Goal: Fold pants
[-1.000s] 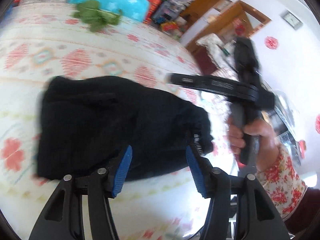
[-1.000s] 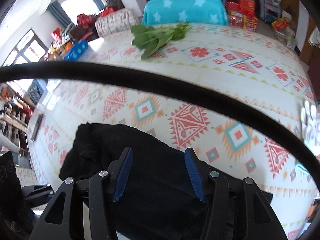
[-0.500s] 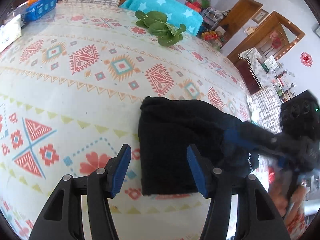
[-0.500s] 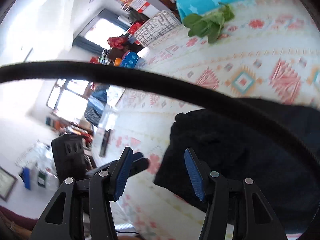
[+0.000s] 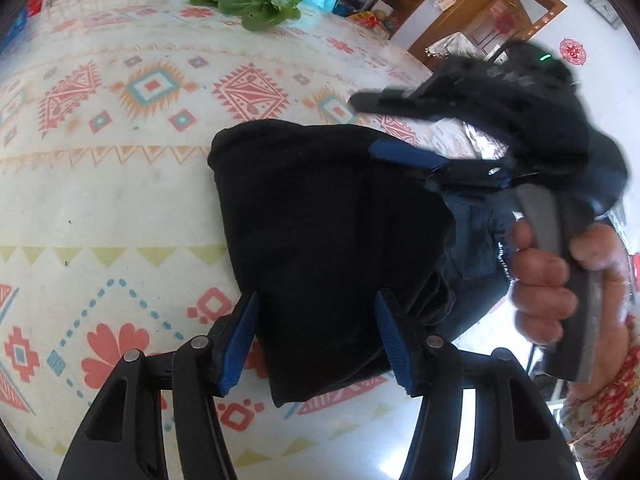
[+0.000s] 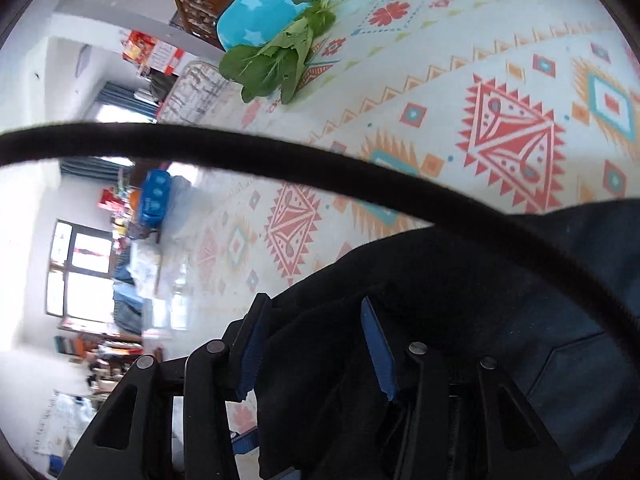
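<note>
The black pants (image 5: 332,232) lie folded into a compact stack on the patterned tablecloth (image 5: 100,184). My left gripper (image 5: 316,340) is open, its blue pads on either side of the stack's near edge. My right gripper (image 5: 404,128) comes in from the right, rolled on its side, over the stack's far right corner. In the right wrist view the right gripper (image 6: 310,346) is open, and a fold of the pants (image 6: 460,304) sits between its pads. A black cable (image 6: 280,164) crosses that view.
A bunch of green leafy vegetables (image 5: 248,0) lies at the table's far edge, also seen in the right wrist view (image 6: 280,60). A turquoise star-print cushion (image 6: 272,0) sits behind it. The table's edge runs just right of the pants.
My left gripper has swung back over the pants, its pads now straddling the near edge. My right gripper has rolled sideways and moved down into the pants' right side.
</note>
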{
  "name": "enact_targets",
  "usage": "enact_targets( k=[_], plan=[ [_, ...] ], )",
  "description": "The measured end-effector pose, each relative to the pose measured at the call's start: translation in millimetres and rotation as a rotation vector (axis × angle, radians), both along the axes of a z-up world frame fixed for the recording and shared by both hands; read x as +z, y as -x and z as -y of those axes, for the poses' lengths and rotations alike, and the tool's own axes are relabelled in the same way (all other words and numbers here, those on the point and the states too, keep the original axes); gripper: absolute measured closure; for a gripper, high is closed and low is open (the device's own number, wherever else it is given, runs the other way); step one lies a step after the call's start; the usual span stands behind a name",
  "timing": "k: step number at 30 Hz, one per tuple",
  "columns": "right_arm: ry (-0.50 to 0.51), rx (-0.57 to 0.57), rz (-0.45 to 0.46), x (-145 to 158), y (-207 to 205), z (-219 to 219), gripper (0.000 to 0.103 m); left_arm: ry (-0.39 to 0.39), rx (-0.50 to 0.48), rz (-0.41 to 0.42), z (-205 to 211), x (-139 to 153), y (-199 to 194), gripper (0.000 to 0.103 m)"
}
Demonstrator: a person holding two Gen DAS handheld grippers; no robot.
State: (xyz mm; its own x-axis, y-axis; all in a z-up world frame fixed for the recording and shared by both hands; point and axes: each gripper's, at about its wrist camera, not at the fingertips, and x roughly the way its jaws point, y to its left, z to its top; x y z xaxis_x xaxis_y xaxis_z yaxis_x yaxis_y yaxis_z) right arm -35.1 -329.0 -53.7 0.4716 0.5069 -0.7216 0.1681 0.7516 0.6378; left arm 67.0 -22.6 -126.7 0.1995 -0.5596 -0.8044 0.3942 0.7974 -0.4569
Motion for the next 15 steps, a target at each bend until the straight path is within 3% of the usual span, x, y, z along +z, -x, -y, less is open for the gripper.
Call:
enact_targets(
  k=[3, 5, 9, 12, 15],
  plan=[
    [-0.001, 0.081, 0.050, 29, -3, -24, 0.049, 0.036, 0.022, -0.039, -14, 1, 0, 0.046],
    [-0.029, 0.166, 0.049, 33, -12, -43, 0.049, 0.067, 0.042, -0.021, -25, 11, 3, 0.046],
    [-0.161, 0.301, -0.049, 9, -51, -81, 0.049, 0.129, 0.022, 0.037, -24, 26, 6, 0.046],
    [-0.106, 0.314, -0.149, -22, -71, -98, 0.049, 0.129, -0.023, 0.020, -7, 16, 3, 0.046],
    [-0.008, 0.267, -0.152, -32, -84, -97, 0.051, 0.107, -0.040, 0.012, 1, 6, 2, 0.047]
  ],
)
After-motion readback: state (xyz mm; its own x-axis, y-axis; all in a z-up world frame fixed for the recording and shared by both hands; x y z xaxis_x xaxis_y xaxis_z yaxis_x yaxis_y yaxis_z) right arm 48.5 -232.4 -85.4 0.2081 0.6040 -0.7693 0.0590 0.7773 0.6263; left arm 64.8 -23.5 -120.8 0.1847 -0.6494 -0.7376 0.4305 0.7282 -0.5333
